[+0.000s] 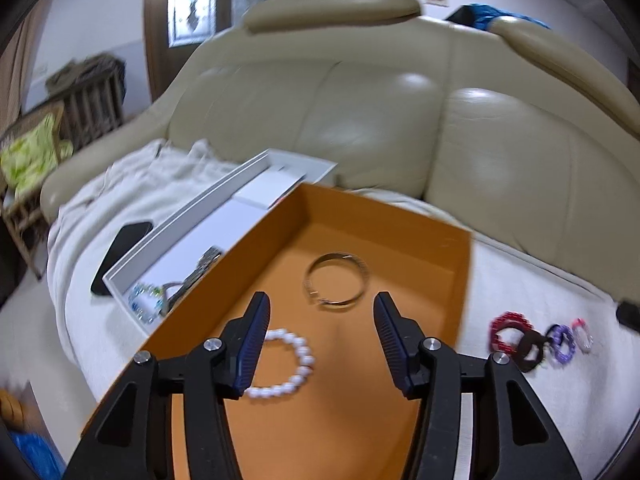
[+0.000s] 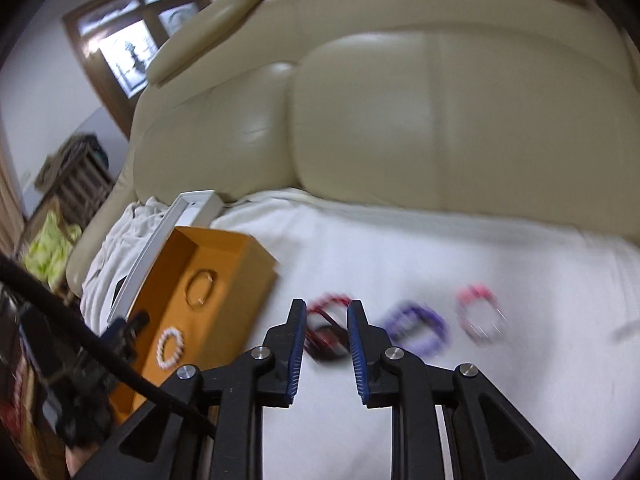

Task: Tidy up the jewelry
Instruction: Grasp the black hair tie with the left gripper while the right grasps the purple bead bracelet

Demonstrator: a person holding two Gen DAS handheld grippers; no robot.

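we saw a beige sofa (image 1: 380,112) draped with a white cloth (image 2: 400,248). on the cloth sat an orange box (image 1: 448,248) holding a metal bangle (image 1: 336,280) and a white bead bracelet (image 1: 288,364). the left gripper (image 1: 320,304) hung over the box, jaws apart and empty. the right gripper (image 2: 326,308) stood partly apart above a red bracelet (image 2: 326,326), beside purple (image 2: 416,328) and pink (image 2: 478,312) ones.

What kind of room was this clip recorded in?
Most likely a home living room. A beige leather sofa fills the view, its seat covered by a white blanket used as the work surface, and a wooden door with frosted glass panes stands behind it.
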